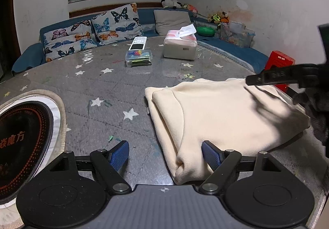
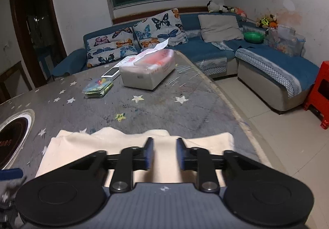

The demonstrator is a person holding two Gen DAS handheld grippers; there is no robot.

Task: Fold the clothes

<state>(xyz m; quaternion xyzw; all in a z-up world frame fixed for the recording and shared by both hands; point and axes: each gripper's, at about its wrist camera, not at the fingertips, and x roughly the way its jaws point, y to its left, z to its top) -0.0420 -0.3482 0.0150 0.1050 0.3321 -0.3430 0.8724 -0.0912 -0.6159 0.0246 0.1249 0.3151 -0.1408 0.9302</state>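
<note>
A cream garment (image 1: 226, 116) lies folded on the grey star-patterned table (image 1: 102, 89), toward its right edge. My left gripper (image 1: 165, 154) is open wide at the garment's near left corner. Its right pad rests against the cloth and its left pad stands over bare table. In the right wrist view the same garment (image 2: 123, 142) lies under my right gripper (image 2: 165, 153), whose jaws stand a narrow gap apart with flat cloth showing between them. One of that gripper's fingers (image 1: 267, 77) shows over the garment's far right side and casts a shadow on the cloth.
An induction hob (image 1: 20, 136) is set into the table at the left. A tissue box (image 1: 180, 46), a clear plastic box (image 1: 138, 57) and a remote (image 1: 137, 43) sit at the far side. A red stool (image 2: 320, 93) and a blue sofa (image 2: 205, 50) stand beyond the table's right edge.
</note>
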